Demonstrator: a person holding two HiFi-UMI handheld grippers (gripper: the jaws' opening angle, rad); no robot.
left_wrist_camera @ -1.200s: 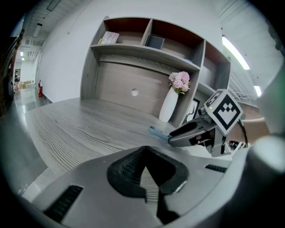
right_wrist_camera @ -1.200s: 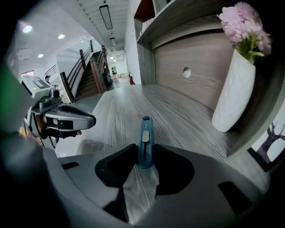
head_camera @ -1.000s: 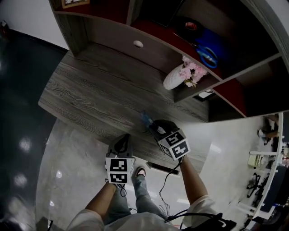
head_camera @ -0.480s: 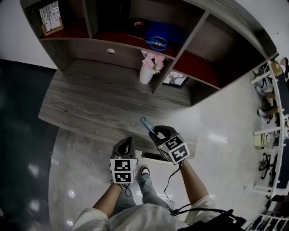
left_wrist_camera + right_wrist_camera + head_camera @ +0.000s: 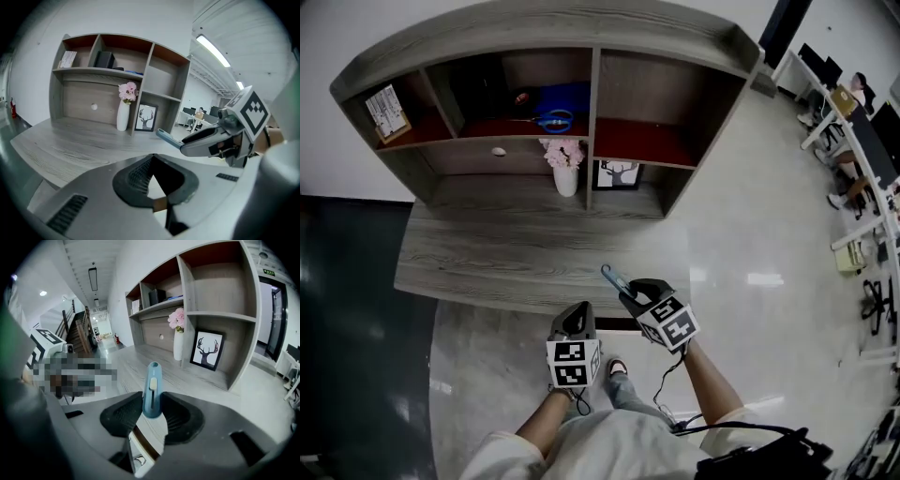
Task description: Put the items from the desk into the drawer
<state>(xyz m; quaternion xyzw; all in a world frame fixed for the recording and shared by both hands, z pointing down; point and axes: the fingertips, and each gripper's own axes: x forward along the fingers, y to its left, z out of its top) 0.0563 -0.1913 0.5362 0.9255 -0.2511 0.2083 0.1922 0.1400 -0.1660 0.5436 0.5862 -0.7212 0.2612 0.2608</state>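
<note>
The grey wood-grain table (image 5: 516, 262) with its shelf unit (image 5: 594, 112) lies ahead of both hands. Its drawer (image 5: 478, 156), the closed panel with a small white knob (image 5: 499, 151), sits at the back left, well apart from either tool. The right tool (image 5: 630, 291), off the table's near edge, is clamped on a slim light-blue utility knife (image 5: 151, 390) whose long axis points forward toward the shelves. The left tool (image 5: 151, 161), jaws together on nothing, is on the drawer's side, so it would likely pull the knob.
</note>
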